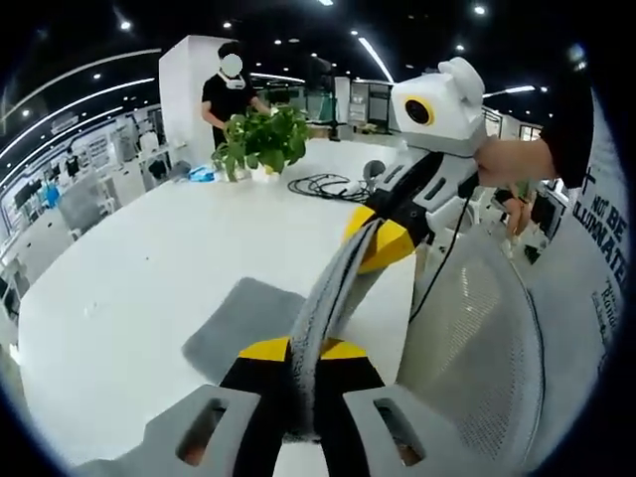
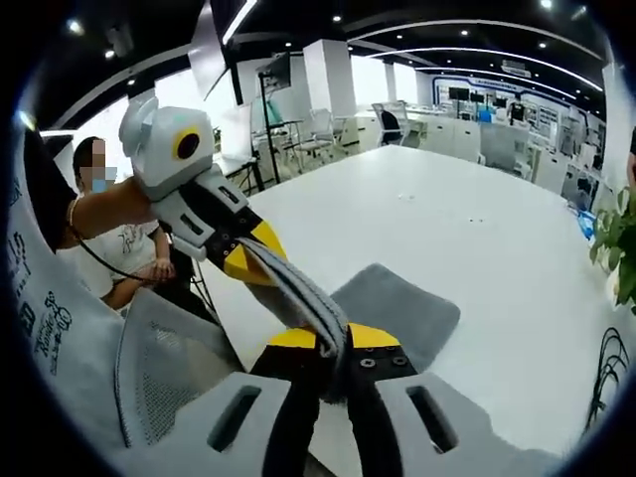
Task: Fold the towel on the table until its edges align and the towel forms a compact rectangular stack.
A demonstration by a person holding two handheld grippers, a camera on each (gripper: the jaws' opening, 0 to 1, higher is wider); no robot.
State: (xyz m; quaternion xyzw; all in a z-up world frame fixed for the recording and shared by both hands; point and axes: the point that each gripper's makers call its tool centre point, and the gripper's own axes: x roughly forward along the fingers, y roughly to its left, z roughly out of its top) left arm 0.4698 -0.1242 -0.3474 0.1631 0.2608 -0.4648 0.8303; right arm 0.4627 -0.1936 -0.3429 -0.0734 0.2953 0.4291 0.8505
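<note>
Left gripper [image 1: 303, 350] and right gripper [image 2: 333, 338] are both raised above the tabletop [image 1: 149, 268], jaws clamped on opposite ends of the grey towel [image 1: 333, 288], which stretches taut between them. Its lower fold rests on the white tabletop near the edge. Towel fabric is ribbed and soft. A potted plant [image 1: 260, 139] stands far off.
</note>
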